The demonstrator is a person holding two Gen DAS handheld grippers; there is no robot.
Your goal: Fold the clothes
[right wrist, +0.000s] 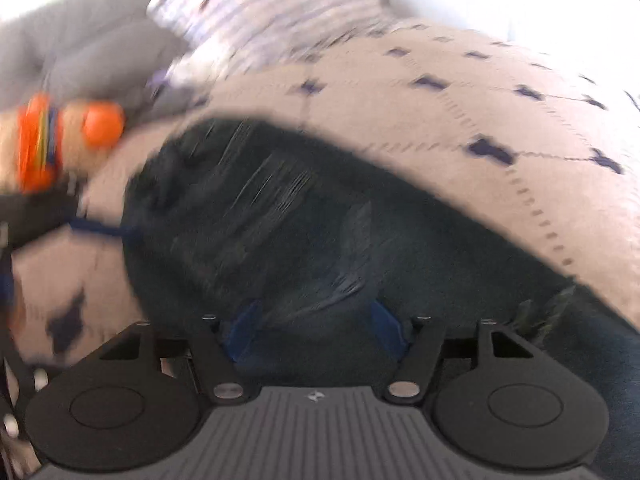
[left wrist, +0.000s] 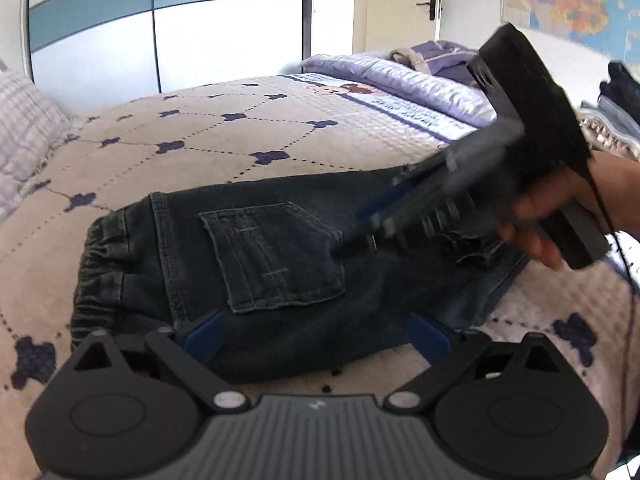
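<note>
A pair of dark denim jeans lies folded on the beige bedspread, back pocket up, elastic waistband at the left. My left gripper is open, its blue pads at the jeans' near edge. My right gripper comes in from the right, blurred, its tips down on the denim next to the pocket. In the right wrist view the right gripper is open over the jeans, and the picture is motion-blurred.
A lilac quilt and crumpled clothes lie at the bed's far right. A plaid pillow is at the left. A wardrobe and a door stand behind. An orange toy shows at the left.
</note>
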